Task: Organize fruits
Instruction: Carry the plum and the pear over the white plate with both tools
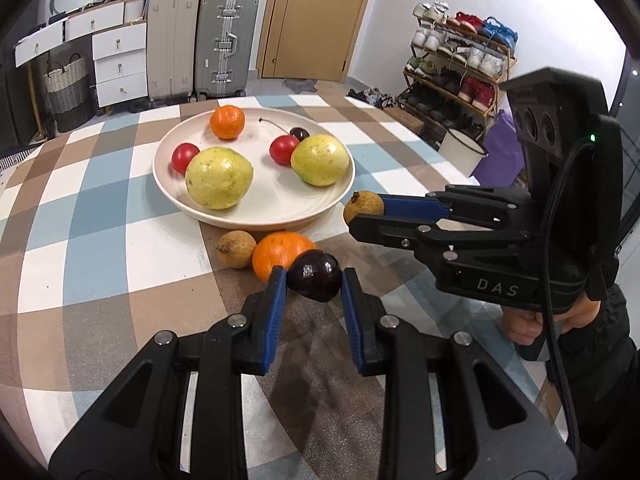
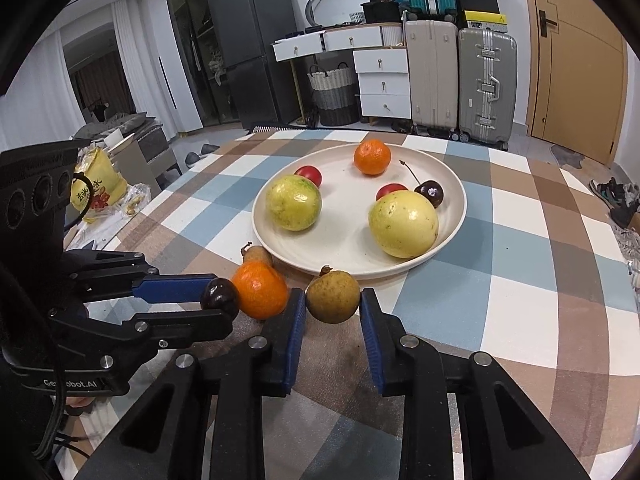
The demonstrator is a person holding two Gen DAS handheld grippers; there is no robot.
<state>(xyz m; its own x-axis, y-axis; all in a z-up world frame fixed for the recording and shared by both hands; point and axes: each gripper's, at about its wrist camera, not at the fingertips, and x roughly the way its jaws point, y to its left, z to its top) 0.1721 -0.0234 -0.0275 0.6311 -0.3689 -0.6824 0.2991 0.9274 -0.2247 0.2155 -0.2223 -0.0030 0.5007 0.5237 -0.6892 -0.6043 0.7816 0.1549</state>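
Note:
My left gripper [image 1: 314, 277] is shut on a dark purple cherry [image 1: 316, 285], held just in front of a loose orange [image 1: 280, 250] and a brown longan [image 1: 236, 249] on the checked tablecloth. My right gripper [image 2: 333, 299] is shut on a second brown longan [image 2: 332, 294], close to the near rim of the cream plate [image 2: 360, 274]. In the right wrist view, the left gripper [image 2: 222, 300] comes in from the left with the cherry [image 2: 219, 297] beside the orange [image 2: 260, 294]. The plate [image 1: 256, 220] holds two yellow-green guavas, two red cherry tomatoes, a mandarin and a stemmed dark cherry.
The table's right edge [image 1: 424, 136] drops toward a shoe rack [image 1: 460, 76] and a white bucket [image 1: 462, 150]. Suitcases [image 1: 226, 46] and white drawers [image 1: 120, 64] stand beyond the far edge. A hand [image 1: 532, 322] holds the right gripper's handle. A yellow bag [image 2: 96, 188] sits off the table's left.

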